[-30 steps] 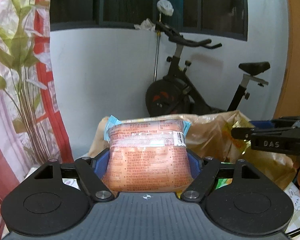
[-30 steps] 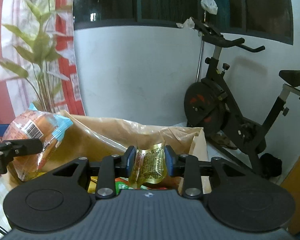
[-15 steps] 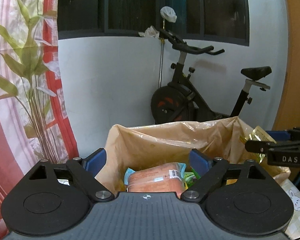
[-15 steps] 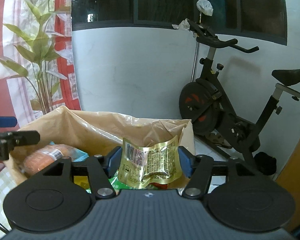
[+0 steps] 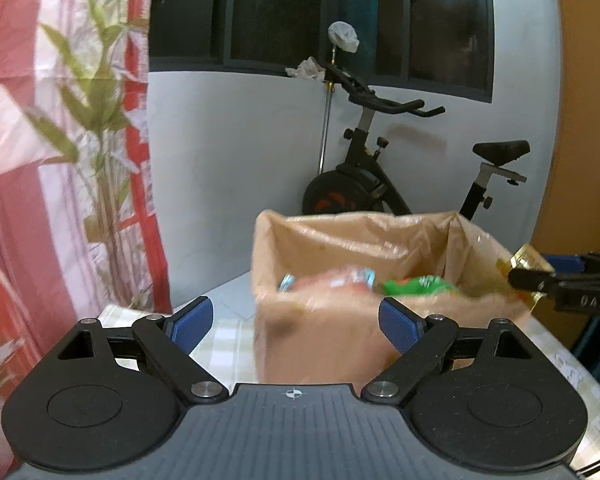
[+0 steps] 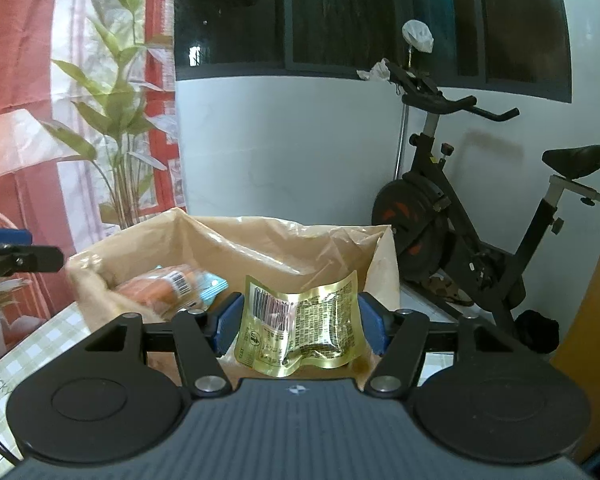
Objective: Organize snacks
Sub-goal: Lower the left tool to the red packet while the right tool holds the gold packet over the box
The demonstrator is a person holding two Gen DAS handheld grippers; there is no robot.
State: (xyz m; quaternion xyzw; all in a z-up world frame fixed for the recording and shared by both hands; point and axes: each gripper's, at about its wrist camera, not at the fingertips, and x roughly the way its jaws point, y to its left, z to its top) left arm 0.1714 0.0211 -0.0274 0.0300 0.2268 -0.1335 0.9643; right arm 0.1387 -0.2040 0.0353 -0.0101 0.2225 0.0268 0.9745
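Right tool (image 6: pixel 300 322), lower centre: jaws opening, the crinkled gold foil snack packet (image 6: pixel 300 326) between its blue pads, in front of the brown paper bag (image 6: pixel 236 248). Left tool (image 5: pixel 290 322): jaws wide apart, nothing between them. Inside the bag on the checked worktop (image 5: pixel 228 336) lie an orange sausage pack (image 6: pixel 168 290) and a green packet (image 5: pixel 418 285).

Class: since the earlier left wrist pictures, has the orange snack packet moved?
Yes. The orange snack packet dropped from between the left gripper fingers into the lined box.
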